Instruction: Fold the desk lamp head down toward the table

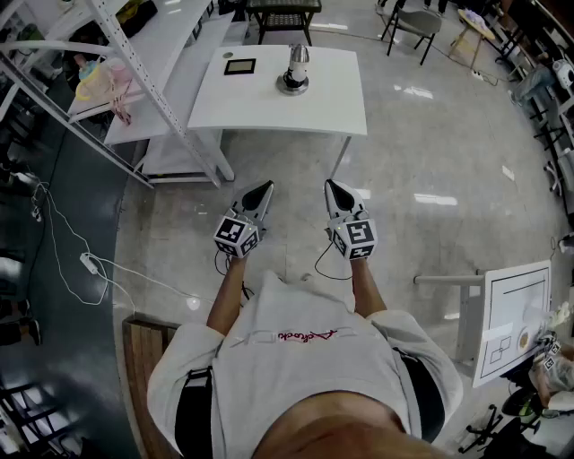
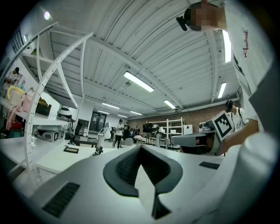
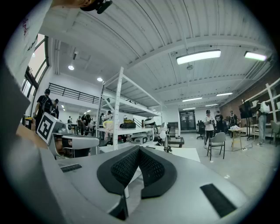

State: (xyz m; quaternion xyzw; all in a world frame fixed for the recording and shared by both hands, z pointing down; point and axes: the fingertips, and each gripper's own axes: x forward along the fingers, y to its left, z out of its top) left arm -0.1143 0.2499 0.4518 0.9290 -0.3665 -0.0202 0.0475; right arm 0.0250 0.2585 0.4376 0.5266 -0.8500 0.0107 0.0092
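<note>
Two arms reach forward from the person's chest, side by side and level over the glossy floor (image 1: 421,233). The left hand-held gripper (image 1: 266,186) has its jaws pressed together with nothing between them; its own view shows the dark ribbed pads meeting at the tip. The right hand-held gripper (image 1: 329,185) is likewise closed on nothing, its pads touching. Both tips point toward the white surface (image 1: 260,108) and stop well short of its near edge, with bare floor between.

To the left, a white cable (image 1: 85,262) trails across the floor, and a slanted metal rack (image 1: 148,90) stands beside the surface.

On the surface, toward its far edge and right of centre, stands the desk lamp (image 1: 294,70) on a round base. Its silvery head seems to be raised rather than folded down, though the steep overhead angle makes this hard to judge. A black flat panel (image 1: 239,65) lies just left of the lamp, apart from it. Farther back, a chair (image 1: 415,21) stands on the floor.
</note>
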